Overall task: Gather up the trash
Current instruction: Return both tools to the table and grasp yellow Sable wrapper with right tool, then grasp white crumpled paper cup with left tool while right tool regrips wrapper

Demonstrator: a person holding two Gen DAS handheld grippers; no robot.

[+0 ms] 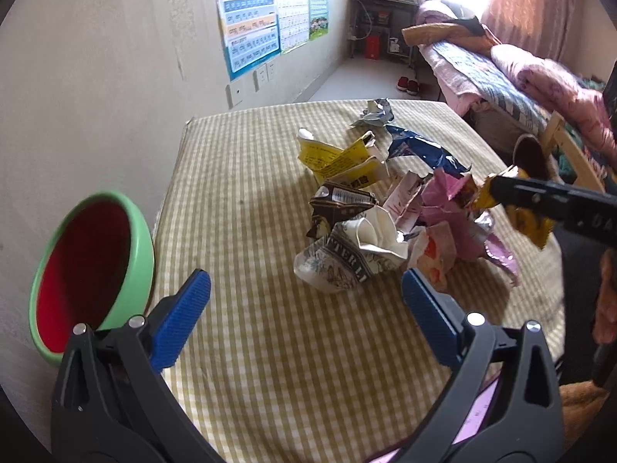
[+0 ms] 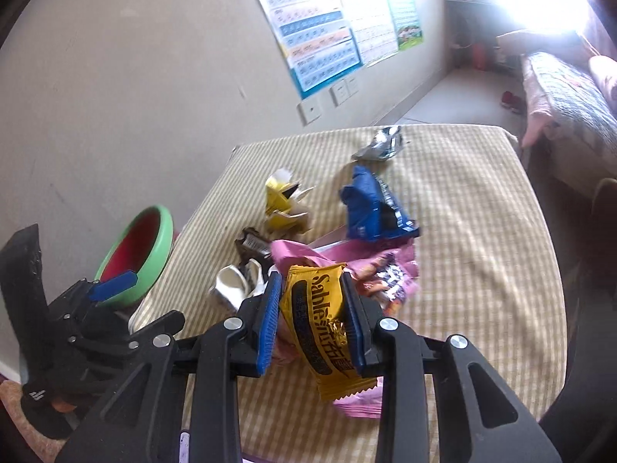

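Observation:
A heap of crumpled wrappers [image 1: 385, 208] lies mid-table on the checked cloth. My right gripper [image 2: 310, 320] is shut on a yellow "Sable" wrapper [image 2: 320, 324] and holds it above the pink wrappers [image 2: 347, 266]; it shows from the side in the left wrist view [image 1: 497, 189], with the yellow wrapper [image 1: 528, 223] hanging from it. My left gripper [image 1: 306, 308] is open and empty, low over the cloth, just short of a crumpled white paper cup [image 1: 347, 258]. A green bowl with a red inside [image 1: 92, 270] stands at the table's left edge, also in the right wrist view [image 2: 139, 254].
The heap holds a yellow carton [image 1: 343, 162], a blue bag [image 2: 370, 208], a brown carton [image 1: 339, 204] and a silver wrapper [image 2: 380, 142] at the far side. A wall runs along the left. A bed [image 1: 501, 77] and a wooden chair [image 1: 559, 142] stand at the right.

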